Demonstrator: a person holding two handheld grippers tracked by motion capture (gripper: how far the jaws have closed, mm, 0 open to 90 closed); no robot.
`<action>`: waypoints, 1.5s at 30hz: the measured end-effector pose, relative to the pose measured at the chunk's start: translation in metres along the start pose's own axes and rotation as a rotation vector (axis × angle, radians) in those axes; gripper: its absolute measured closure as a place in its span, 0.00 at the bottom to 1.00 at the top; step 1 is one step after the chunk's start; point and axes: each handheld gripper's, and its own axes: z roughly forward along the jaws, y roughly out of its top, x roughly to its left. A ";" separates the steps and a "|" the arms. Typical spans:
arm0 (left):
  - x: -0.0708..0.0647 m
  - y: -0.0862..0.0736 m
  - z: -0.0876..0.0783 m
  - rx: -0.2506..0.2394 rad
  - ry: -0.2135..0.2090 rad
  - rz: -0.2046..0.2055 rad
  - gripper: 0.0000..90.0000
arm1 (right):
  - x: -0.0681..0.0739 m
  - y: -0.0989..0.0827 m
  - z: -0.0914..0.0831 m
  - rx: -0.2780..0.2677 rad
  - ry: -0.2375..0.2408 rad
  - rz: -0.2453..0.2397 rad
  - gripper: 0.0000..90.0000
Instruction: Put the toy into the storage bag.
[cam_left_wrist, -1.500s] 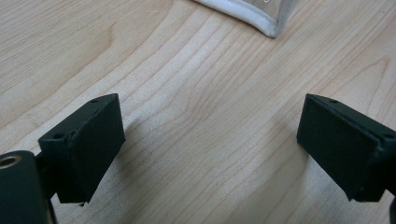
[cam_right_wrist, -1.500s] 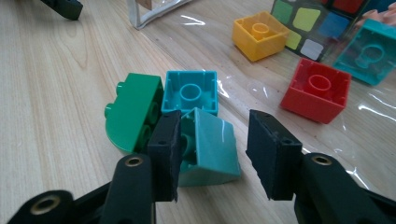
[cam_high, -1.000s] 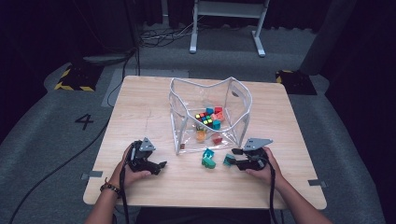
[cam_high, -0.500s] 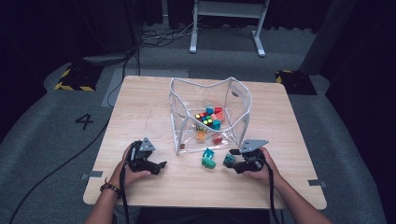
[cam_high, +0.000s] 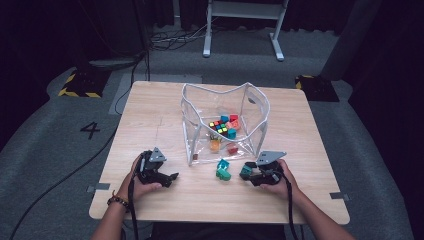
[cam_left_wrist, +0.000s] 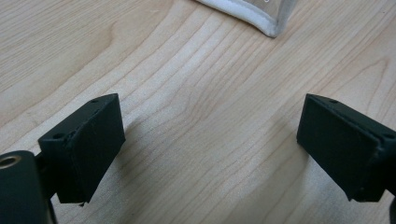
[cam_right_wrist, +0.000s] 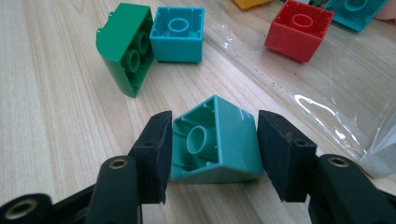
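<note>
Closing right gripper (cam_right_wrist: 212, 154) jaws around teal brick (cam_right_wrist: 215, 140)

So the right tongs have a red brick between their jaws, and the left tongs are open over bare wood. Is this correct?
Not quite: the brick between the jaws of the right tongs is teal, not red, as the right gripper view shows. A red brick lies farther off on the clear plastic. The left tongs are indeed open over bare wood.

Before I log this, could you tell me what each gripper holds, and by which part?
The right gripper, its fingers just closing in, pinches the teal block by two opposite side walls; the left gripper holds nothing.
</note>
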 end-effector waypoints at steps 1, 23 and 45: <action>0.000 0.000 0.000 0.000 -0.002 -0.001 0.09 | 0.000 0.000 -0.001 0.006 0.001 0.000 0.53; 0.000 0.000 0.000 0.000 -0.003 0.000 0.09 | -0.018 -0.003 -0.032 -0.065 -0.035 0.027 0.55; 0.000 0.000 0.000 0.000 -0.008 -0.002 0.08 | -0.067 0.027 -0.124 -0.305 -0.182 0.093 0.55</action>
